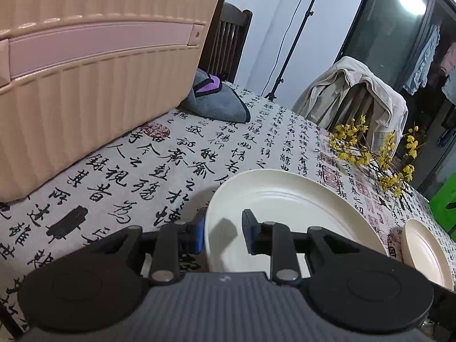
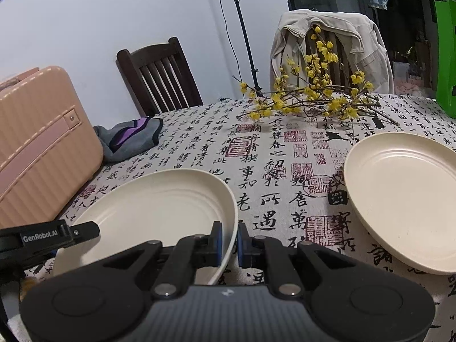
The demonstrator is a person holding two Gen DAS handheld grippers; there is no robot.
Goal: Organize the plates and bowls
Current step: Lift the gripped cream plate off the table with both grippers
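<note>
A large cream plate [image 1: 285, 199] [image 2: 159, 199] lies on the calligraphy-print tablecloth [image 1: 159, 156]. My left gripper [image 1: 223, 233] straddles the plate's left rim. Its outer pad sits against the rim and its inner finger rests on the plate's inner slope, so the grip is narrow. One of its fingers [image 2: 77, 232] shows at the left of the right wrist view. My right gripper [image 2: 228, 242] is shut on the same plate's near right rim, which is pinched between the blue pads. A smaller cream plate [image 2: 399, 193] [image 1: 424, 250] lies free to the right.
A peach suitcase [image 1: 85, 85] [image 2: 37, 148] stands on the table at the left, with a grey and purple cloth [image 2: 128, 139] beside it. Yellow flowering branches [image 2: 310, 97] lie at the far edge. A green bag [image 2: 444, 57] is far right. Two chairs stand behind, one draped with a jacket [image 2: 327, 51].
</note>
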